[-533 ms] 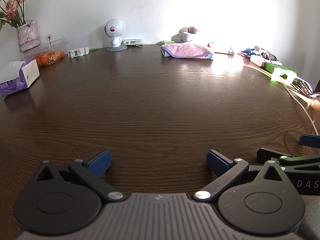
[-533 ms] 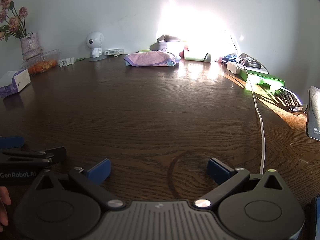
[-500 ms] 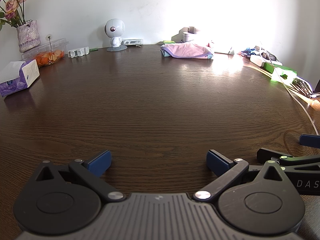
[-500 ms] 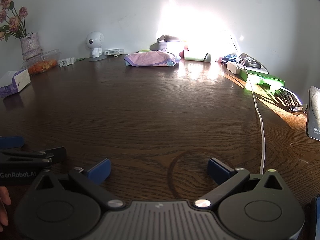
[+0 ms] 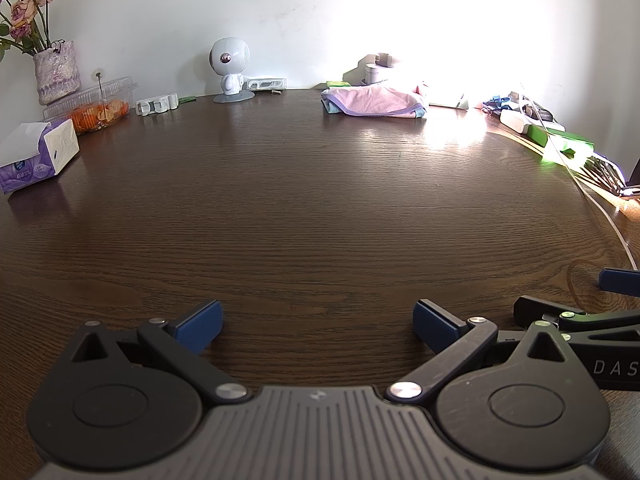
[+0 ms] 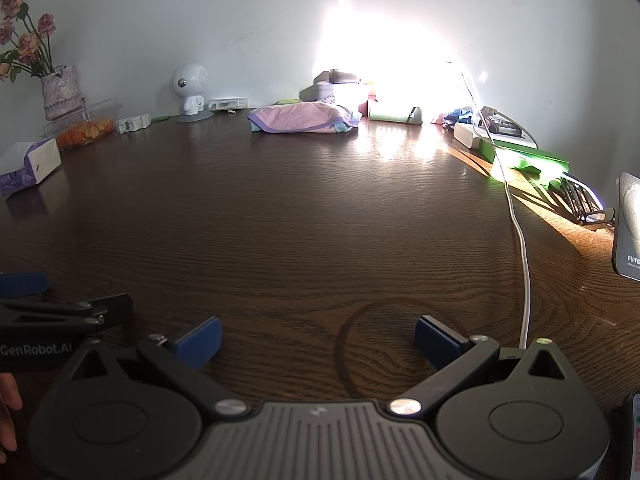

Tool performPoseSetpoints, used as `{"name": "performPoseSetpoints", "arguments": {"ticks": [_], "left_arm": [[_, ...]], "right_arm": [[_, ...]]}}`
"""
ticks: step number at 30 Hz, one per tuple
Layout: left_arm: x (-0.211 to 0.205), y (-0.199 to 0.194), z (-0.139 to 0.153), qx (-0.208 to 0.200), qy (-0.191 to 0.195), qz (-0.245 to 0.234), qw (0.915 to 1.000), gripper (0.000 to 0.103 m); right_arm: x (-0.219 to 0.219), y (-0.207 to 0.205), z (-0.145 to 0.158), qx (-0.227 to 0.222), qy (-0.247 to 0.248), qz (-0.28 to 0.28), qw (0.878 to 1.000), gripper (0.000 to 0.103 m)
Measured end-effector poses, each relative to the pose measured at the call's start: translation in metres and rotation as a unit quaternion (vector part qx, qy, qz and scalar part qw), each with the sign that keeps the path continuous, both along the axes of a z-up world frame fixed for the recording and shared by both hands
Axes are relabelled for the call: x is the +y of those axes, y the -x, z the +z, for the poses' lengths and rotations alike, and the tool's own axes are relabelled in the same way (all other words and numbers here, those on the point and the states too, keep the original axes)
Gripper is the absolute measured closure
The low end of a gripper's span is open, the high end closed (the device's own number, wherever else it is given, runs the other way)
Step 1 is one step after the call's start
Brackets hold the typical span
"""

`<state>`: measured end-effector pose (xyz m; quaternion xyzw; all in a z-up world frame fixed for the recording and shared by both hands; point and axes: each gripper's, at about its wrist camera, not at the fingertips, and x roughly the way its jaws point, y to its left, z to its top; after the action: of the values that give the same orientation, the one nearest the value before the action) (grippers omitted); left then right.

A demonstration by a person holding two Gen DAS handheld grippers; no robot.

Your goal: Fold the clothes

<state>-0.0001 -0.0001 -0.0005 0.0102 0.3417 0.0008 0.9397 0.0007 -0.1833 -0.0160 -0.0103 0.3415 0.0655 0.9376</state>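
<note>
**Nothing moves: both grippers idle, clothes already stacked at the far edge**

Set against half a second earlier, both views match: no shift in either gripper or in anything on the table point(image 5: 304, 208). That stillness suggests a pause, either before a garment is brought in or after the last one has been put away.

From the left: a tissue box point(image 5: 38, 156) and a vase of dried roses point(image 5: 56, 72) sit at the table's left edge, then a white robot-shaped gadget point(image 5: 230, 68) by the wall. The left gripper point(image 5: 318, 320) rests low over bare wood, jaws spread wide, holding nothing. The folded clothes point(image 5: 372, 101), pink on top, lie well apart from both tools, near the wall. The right gripper point(image 6: 318, 338) is likewise spread and empty, just beside a white cable point(image 6: 520, 248).
</note>
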Motion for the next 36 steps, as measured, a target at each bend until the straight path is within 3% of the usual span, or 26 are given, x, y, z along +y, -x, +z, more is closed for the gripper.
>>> {"name": "performPoseSetpoints", "arguments": {"ticks": [36], "left_arm": [[-0.0001,0.0,-0.0022,-0.001,0.001,0.0,1.0,0.001]], "right_arm": [[-0.0028,-0.0006,0.0015,0.0,0.001,0.0,1.0,0.0]]}}
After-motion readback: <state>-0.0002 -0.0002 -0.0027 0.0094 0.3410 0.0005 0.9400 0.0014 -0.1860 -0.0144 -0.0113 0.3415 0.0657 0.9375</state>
